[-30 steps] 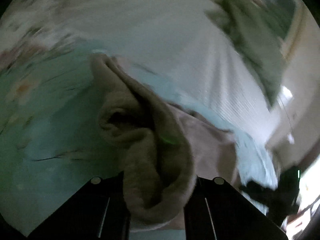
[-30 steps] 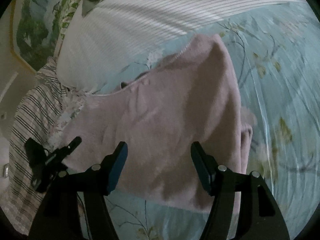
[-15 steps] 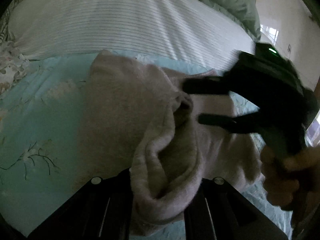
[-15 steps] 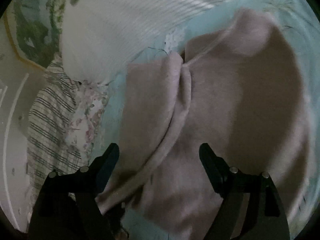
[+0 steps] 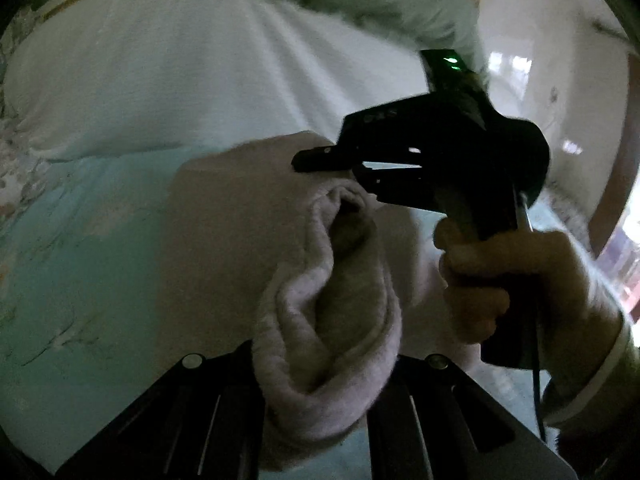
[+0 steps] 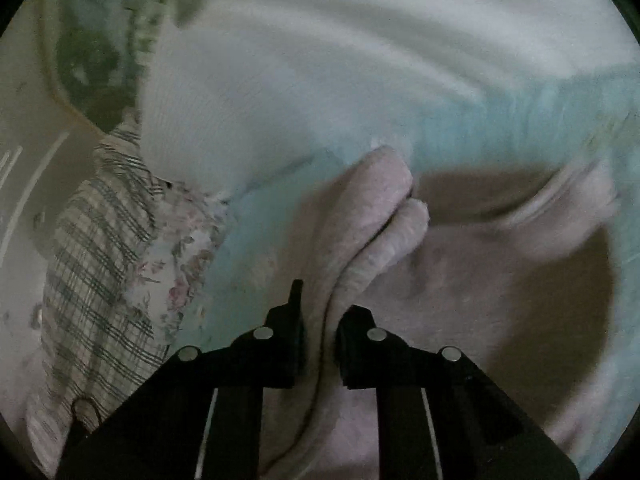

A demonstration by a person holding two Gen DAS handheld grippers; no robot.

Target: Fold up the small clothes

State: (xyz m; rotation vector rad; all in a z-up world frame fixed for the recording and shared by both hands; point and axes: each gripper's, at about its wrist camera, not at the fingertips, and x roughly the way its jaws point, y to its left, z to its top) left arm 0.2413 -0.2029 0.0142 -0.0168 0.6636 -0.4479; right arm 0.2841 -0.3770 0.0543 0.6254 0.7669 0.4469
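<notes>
Pink knit garment (image 5: pixel 224 240): soft, light, floppy. Left gripper (image 5: pixel 320 400) clamps bunched edge at 6 o'clock; right gripper (image 6: pixel 320 344) pinches fold ridge. Best hold: doubled edges.

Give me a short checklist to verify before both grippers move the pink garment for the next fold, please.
1. Left gripper holds a thick roll of the pink garment: ok.
2. Right gripper is shut on a garment fold: ok.
3. The two grippers are apart, not touching: ok.
4. Garment lies flat on the bedsheet: not ok, it is bunched.
5. Striped pillow is clear of the garment: cannot tell.
</notes>
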